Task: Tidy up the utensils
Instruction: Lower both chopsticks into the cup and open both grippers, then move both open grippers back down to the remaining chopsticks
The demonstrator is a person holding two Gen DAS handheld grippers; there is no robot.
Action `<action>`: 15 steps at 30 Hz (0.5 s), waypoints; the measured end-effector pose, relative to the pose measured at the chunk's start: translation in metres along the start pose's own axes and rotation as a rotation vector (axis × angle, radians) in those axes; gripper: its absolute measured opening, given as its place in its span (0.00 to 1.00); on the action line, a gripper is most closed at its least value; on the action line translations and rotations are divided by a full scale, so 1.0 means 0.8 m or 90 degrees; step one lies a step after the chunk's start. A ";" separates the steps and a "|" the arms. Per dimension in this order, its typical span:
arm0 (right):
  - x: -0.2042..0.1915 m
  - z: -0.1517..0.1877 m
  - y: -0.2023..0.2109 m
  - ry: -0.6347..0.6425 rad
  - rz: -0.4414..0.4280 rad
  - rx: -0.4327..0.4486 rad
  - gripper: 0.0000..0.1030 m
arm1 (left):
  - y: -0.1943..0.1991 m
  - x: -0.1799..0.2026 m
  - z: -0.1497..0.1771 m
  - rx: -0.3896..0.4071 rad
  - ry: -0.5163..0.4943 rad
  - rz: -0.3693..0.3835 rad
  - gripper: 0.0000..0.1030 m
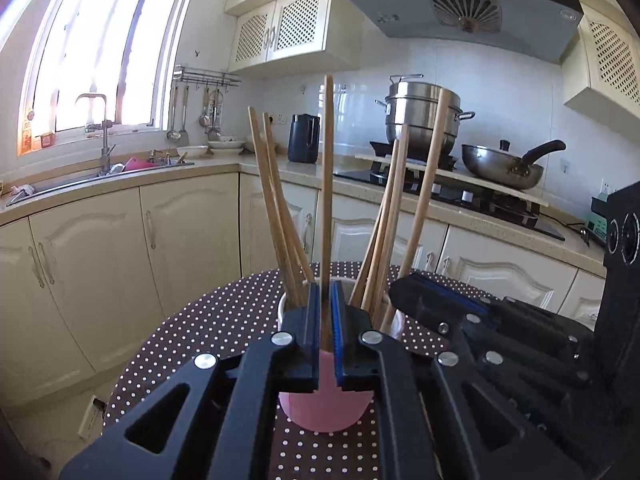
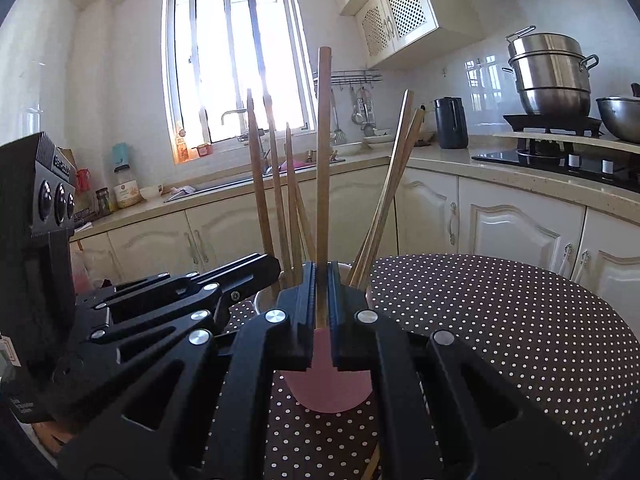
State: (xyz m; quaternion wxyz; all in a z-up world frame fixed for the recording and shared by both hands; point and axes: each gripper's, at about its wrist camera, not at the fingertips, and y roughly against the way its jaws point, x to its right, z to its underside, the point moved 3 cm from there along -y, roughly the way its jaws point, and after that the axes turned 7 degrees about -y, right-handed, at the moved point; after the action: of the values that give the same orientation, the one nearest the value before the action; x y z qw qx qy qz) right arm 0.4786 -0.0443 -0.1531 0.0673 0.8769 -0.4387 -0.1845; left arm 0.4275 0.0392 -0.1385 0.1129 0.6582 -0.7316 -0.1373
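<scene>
Over the pink cup [image 1: 326,404] on the dotted table [image 1: 224,320], we see each gripper [image 1: 326,312] [image 2: 322,296] pinching one upright chopstick [image 1: 328,184] [image 2: 323,160]; only our left view shows the range hood [image 1: 460,4].

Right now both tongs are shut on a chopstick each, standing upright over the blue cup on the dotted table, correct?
Nearly. The cup is pink, not blue, as both wrist views show. The rest holds: the left tongs grip one chopstick, the right tongs another chopstick, both upright over the cup on the dotted table.
</scene>
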 end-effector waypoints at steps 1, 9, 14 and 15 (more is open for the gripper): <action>0.000 0.001 0.000 -0.002 0.000 -0.002 0.06 | -0.001 0.000 0.002 -0.005 -0.001 0.001 0.08; -0.001 0.001 0.003 -0.019 0.003 -0.013 0.07 | 0.015 -0.014 0.003 0.005 0.008 -0.022 0.29; -0.007 -0.006 0.009 -0.018 0.010 -0.009 0.07 | 0.029 -0.018 -0.003 0.017 0.002 -0.041 0.37; -0.007 -0.007 0.011 -0.019 0.010 -0.009 0.07 | 0.031 -0.019 -0.005 0.017 0.002 -0.045 0.41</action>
State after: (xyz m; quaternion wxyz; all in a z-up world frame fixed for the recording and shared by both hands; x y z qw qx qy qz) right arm 0.4711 -0.0449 -0.1443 0.0685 0.8701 -0.4455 -0.1997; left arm 0.4069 0.0564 -0.1261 0.0999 0.6852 -0.7096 -0.1303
